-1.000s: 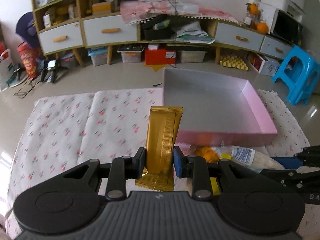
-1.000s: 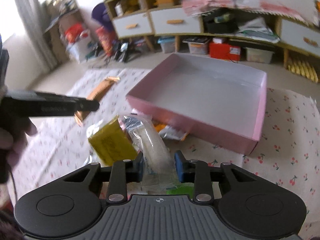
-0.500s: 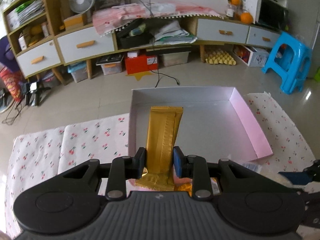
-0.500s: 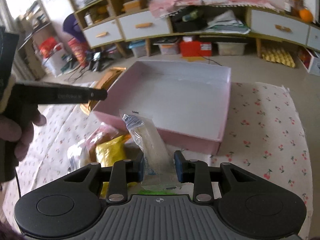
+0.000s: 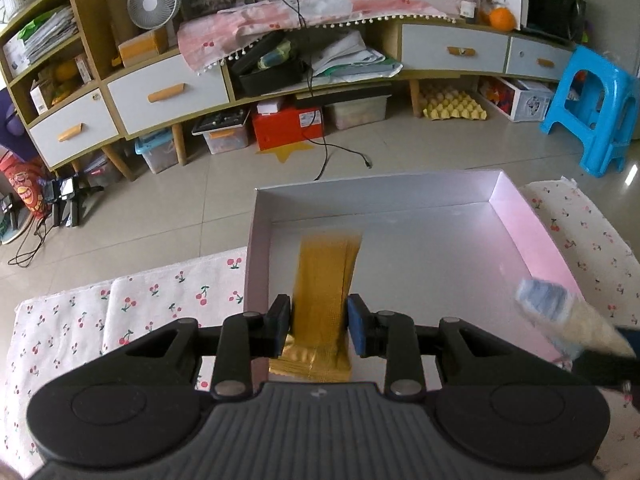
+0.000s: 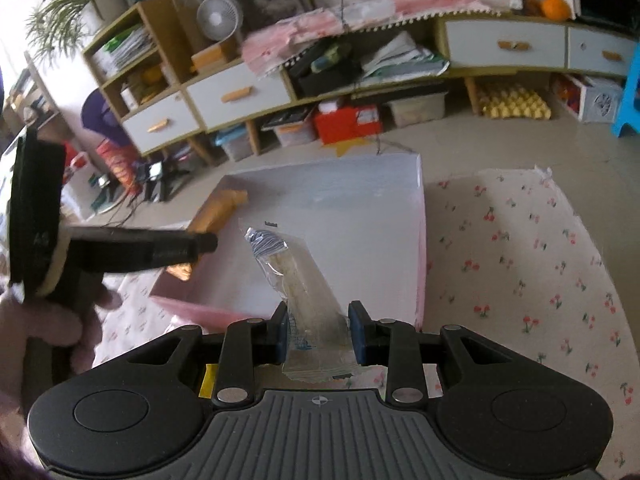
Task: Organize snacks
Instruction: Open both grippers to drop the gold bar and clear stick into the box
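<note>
Nowhere on either snack can any writing be read: the gold wrapper (image 5: pixel 320 280) is plain ribbed foil, motion-blurred at its top, and the clear packet (image 6: pixel 298 280) shows only a blue-and-white striped end and small blue print too fine to make out.

The left gripper (image 5: pixel 319 324) stands over the near left part of the pink box (image 5: pixel 552 248), with the gold wrapper upright between its blue pads. Its jaws have just been opening a little, and a thin gap shows on each side of the wrapper, so the hold is released. The right gripper (image 6: pixel 319 330) is clenched on the clear packet, which holds a pale biscuit-like bar and leans up and to the left over the box's near edge. From the right wrist view the left gripper shows as a black finger (image 6: pixel 160 246) held in a hand (image 6: pixel 44 332), with the gold wrapper over the box's left wall.

The box sits on a cherry-print cloth (image 6: pixel 520 264) on the desk. Compared with a second ago, both snacks are now over the box's white floor; then they were short of its near wall, by a heap of other snacks.
</note>
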Motion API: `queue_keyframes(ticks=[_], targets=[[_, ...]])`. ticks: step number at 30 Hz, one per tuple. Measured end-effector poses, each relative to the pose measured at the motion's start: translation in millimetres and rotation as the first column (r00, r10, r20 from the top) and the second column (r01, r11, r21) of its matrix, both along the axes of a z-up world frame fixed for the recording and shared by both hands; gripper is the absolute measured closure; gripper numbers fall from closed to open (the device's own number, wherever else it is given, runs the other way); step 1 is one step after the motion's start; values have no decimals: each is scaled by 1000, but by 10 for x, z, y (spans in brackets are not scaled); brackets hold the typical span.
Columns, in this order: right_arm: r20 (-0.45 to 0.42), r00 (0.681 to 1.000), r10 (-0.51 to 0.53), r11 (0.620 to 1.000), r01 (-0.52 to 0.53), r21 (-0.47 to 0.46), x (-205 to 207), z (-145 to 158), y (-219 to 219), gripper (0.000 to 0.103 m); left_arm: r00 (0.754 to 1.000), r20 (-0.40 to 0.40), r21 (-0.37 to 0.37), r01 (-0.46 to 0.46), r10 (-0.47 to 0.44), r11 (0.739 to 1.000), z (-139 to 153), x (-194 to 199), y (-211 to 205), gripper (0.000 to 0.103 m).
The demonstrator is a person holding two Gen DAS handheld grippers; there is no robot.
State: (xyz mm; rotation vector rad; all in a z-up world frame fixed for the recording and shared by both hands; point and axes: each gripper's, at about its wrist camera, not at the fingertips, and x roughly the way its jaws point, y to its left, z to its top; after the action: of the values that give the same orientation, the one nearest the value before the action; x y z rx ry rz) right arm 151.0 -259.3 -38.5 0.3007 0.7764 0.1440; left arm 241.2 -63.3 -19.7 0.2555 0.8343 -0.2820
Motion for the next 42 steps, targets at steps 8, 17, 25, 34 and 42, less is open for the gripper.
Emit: queue_keyframes(ticks=[8, 17, 25, 34, 42], targets=[[8, 1000, -30, 999, 30, -24, 172, -127, 67, 73, 996, -94, 14, -3, 4, 1000, -111, 18, 85, 59], [-17, 999, -40, 999, 40, -21, 306, -293, 141, 70, 984, -179, 36, -17, 23, 999, -138, -81, 167, 65], [-8, 1000, -17, 1000, 18, 25, 231, -215, 131, 43, 973, -214, -14, -88, 83, 996, -123, -138, 317, 66], [-45, 999, 28, 1000, -28, 2, 57, -23, 205, 38, 990, -142, -157, -25, 3, 987, 39, -388, 388, 21], [-45, 998, 49, 998, -51, -37, -209, 160, 271, 28, 994, -104, -148, -23, 8, 989, 222, -682, 552, 8]])
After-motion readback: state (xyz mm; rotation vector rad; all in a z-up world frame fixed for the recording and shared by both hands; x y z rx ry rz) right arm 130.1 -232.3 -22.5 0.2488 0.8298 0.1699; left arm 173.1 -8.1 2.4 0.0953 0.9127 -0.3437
